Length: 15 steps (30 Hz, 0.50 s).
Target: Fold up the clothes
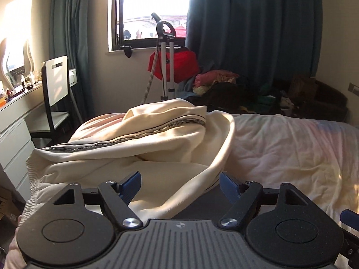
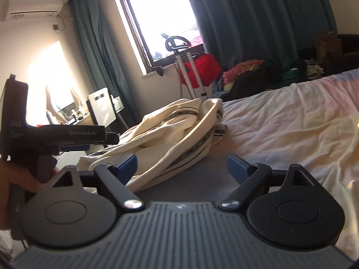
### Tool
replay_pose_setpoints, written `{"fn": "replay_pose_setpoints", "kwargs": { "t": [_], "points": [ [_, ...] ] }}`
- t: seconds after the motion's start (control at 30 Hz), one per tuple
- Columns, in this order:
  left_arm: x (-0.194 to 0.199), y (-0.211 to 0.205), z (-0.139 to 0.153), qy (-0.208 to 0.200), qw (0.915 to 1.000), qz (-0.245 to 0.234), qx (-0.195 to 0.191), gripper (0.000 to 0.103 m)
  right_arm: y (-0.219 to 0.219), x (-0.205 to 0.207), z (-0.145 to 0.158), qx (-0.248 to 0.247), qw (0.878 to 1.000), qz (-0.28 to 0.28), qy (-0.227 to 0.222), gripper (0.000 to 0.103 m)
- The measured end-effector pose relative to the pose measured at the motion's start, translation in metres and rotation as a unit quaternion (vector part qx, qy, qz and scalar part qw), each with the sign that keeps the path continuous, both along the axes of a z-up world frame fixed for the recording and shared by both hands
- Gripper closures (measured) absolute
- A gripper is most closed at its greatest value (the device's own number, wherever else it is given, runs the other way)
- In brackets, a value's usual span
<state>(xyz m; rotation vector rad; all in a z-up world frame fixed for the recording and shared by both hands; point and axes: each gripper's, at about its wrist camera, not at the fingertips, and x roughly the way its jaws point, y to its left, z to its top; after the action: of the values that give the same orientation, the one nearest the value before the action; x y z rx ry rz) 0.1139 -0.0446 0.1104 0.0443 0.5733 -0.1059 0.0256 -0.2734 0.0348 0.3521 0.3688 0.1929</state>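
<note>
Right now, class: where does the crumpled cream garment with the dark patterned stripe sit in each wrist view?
Left wrist: the crumpled cream garment with the dark patterned stripe fills centre-left, just beyond the open fingers.
Right wrist: same garment, centre, smaller.
Shared landmark: red bag under the window.

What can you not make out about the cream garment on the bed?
- Cream striped-trim garment: bunched folds hide its type and sleeves in both views.
- Its near edge: hidden behind the open left gripper in the left wrist view.
- Grey mat under it: edges covered by cloth and the open right gripper.
</note>
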Motion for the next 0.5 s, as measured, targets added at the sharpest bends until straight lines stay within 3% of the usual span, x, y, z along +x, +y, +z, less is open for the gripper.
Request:
{"fn": "replay_pose_setpoints", "kwargs": {
  "t": [0.17, 0.3, 0.5],
  "points": [
    [0.059, -0.045, -0.03, 0.001, 0.9995, -0.02, -0.025, 0.026, -0.036, 0.015, -0.027, 0.061, 0.997, -0.052, 0.012, 0.014],
    [0.113, -0.085, -0.065, 0.008, 0.9995, -0.029, -0.013, 0.026, -0.054, 0.037, -0.072, 0.094, 0.987, -0.111, 0.07, 0.014],
    [0.202, -0.141, -0.112, 0.015, 0.9987, -0.032, 0.036, 0.028, -0.058, 0.08, -0.104, 0.02, 0.976, -0.199, 0.086, 0.014]
  ]
}}
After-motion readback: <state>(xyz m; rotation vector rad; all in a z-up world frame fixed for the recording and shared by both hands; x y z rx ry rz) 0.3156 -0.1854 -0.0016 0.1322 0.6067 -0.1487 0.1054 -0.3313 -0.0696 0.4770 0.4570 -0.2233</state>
